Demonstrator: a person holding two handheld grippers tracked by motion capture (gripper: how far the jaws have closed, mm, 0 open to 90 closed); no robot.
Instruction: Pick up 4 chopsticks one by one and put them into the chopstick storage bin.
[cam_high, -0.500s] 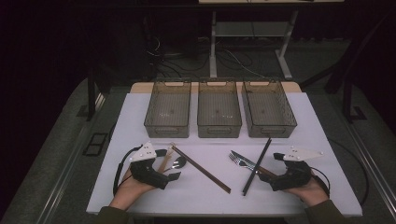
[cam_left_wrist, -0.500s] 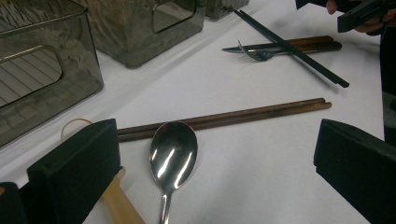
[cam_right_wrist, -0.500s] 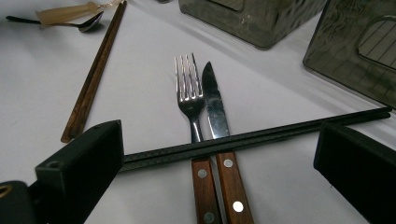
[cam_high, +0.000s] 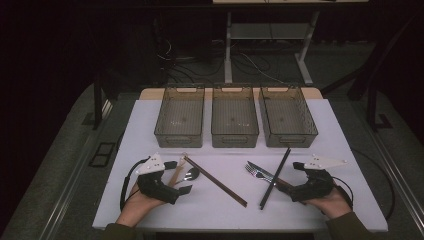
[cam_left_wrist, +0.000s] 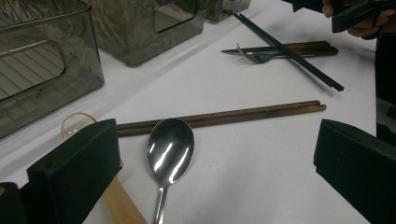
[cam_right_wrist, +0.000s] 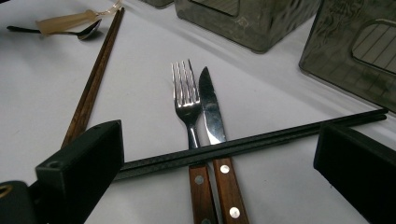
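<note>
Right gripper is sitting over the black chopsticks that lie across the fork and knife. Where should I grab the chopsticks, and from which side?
Grip the black chopsticks just right of where they cross the knife, coming straight down with the right gripper, fingers either side of the pair. There the handles prop them off the table, leaving room beneath. The fingers are already open.

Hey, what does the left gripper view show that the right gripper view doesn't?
Left gripper view: the metal spoon close up between the left gripper's open jaws, plus the right gripper in a hand at the top right corner.
Right gripper view: rivets on the wooden handles of the fork and knife, with the black chopsticks lying across them.
Shared: spoon, fork, knife, black chopsticks, brown chopsticks, bins, white table.
</note>
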